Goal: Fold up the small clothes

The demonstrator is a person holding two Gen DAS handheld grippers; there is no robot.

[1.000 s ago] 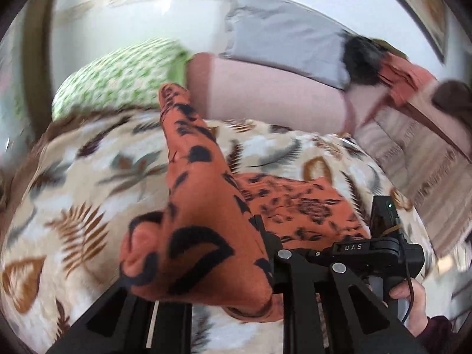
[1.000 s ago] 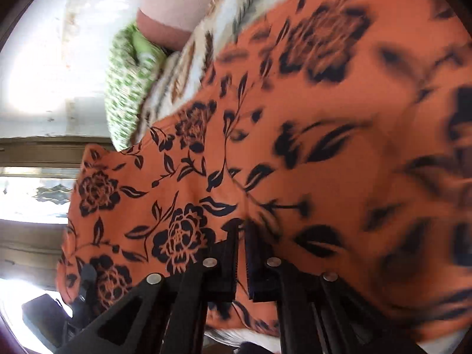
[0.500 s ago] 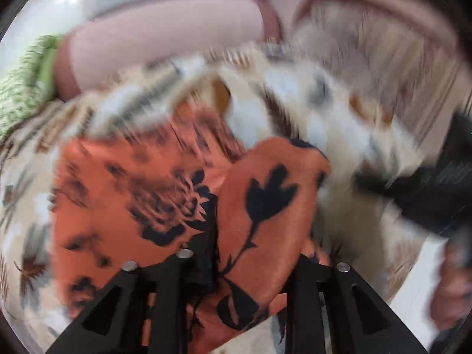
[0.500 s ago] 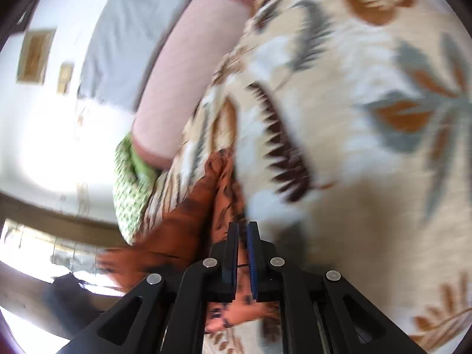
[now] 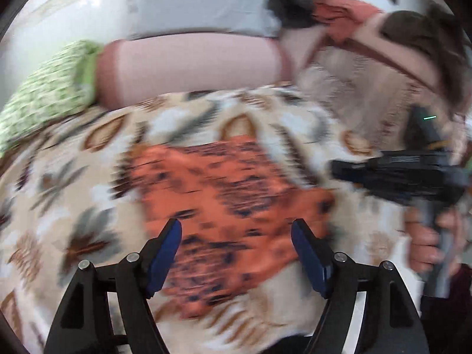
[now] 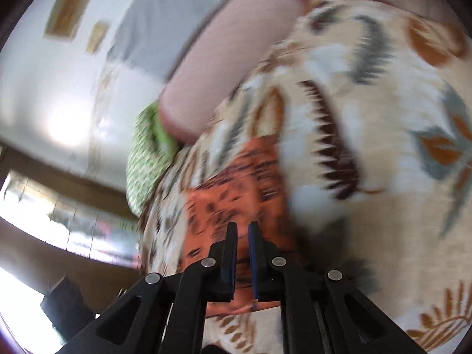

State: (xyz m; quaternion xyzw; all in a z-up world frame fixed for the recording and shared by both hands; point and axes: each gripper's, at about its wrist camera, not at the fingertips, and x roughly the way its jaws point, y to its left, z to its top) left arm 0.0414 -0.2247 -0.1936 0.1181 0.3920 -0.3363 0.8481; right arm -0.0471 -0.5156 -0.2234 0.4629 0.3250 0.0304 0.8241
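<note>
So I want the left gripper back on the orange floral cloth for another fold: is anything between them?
Nothing visible. The left gripper hangs open over the orange floral cloth, which lies bare on the leaf-print bedspread.

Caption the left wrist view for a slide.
Left gripper, jaws just opened and empty, over the orange floral garment lying on the leaf-print bedspread.

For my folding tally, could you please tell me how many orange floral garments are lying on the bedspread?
1. The orange floral garment lies flat on the leaf-print bedspread, just ahead of the open left hand-held gripper. Others could be hidden outside these blurred views.
</note>
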